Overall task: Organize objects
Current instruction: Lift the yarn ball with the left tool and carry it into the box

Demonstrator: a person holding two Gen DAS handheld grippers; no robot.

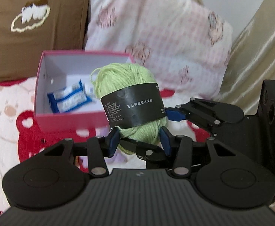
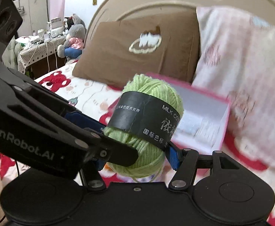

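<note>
Nearest in the left wrist view, the left gripper [image 1: 139, 141] has its two blue pads pressed into the lower end of a light green ball of yarn [image 1: 126, 81], so its jaws stand narrow and closed on the skein. The right gripper [image 1: 172, 120] reaches in from the right side and meets the same ball; in the right wrist view the right gripper [image 2: 137, 156] shows one blue pad against the yarn's right flank while the other pad is hidden behind the left gripper [image 2: 99, 131], which crosses in from the left. Its jaws are set wider, clamped around the yarn [image 2: 152, 92]. A black paper band [image 1: 135, 105] with white print wraps the ball's middle, and the ball is held in the air above the bedding.

Just behind the yarn sits an open pink box [image 1: 43, 71] with a white interior, resting on a bedspread [image 1: 3, 103] printed with red bears. Inside lies a blue-and-white packet [image 1: 69, 98]. Farther back, a brown pillow [image 1: 33, 28] with a cloud motif leans beside a pink patterned pillow [image 1: 156, 28]. A plush toy [image 2: 72, 37] sits by a cluttered table [image 2: 37, 49] in the distance.
</note>
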